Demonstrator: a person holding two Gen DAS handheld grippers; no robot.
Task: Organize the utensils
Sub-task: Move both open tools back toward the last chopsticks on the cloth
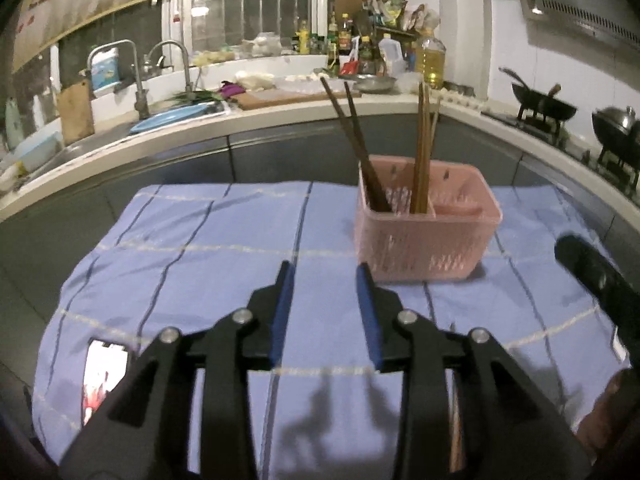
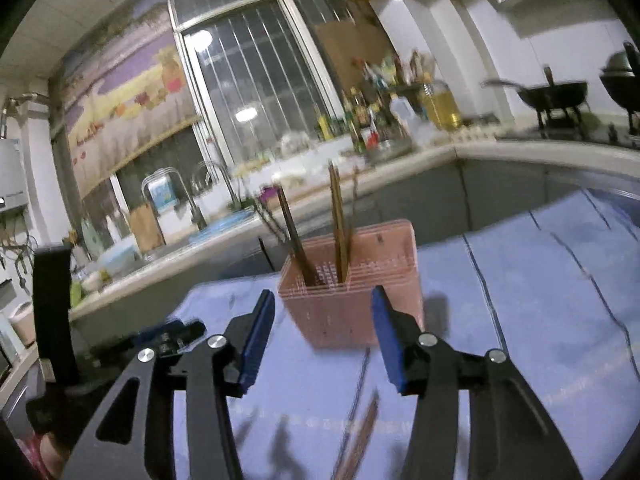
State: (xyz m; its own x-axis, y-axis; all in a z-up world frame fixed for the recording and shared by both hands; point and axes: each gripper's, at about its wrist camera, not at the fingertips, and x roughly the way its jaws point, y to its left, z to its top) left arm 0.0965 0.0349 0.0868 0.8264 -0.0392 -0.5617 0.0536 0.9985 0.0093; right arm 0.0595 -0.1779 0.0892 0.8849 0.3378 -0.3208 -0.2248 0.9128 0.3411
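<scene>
A pink slotted utensil basket (image 1: 428, 236) stands on the blue striped cloth (image 1: 192, 264). Dark brown chopsticks (image 1: 356, 148) lean in its left part and lighter wooden chopsticks (image 1: 423, 152) stand beside them. My left gripper (image 1: 325, 276) is open and empty, just short of the basket. In the right wrist view the basket (image 2: 352, 300) sits ahead of my right gripper (image 2: 323, 300), which is open and empty. Loose wooden chopsticks (image 2: 360, 436) lie blurred on the cloth (image 2: 540, 320) below the right gripper. They also show in the left wrist view (image 1: 456, 432).
A phone (image 1: 104, 376) lies on the cloth's left side. A kitchen counter (image 1: 280, 120) curves behind with a sink, taps (image 1: 176, 68), bottles (image 1: 430, 60) and woks (image 1: 544, 106). The other gripper (image 1: 600, 280) shows at the right edge.
</scene>
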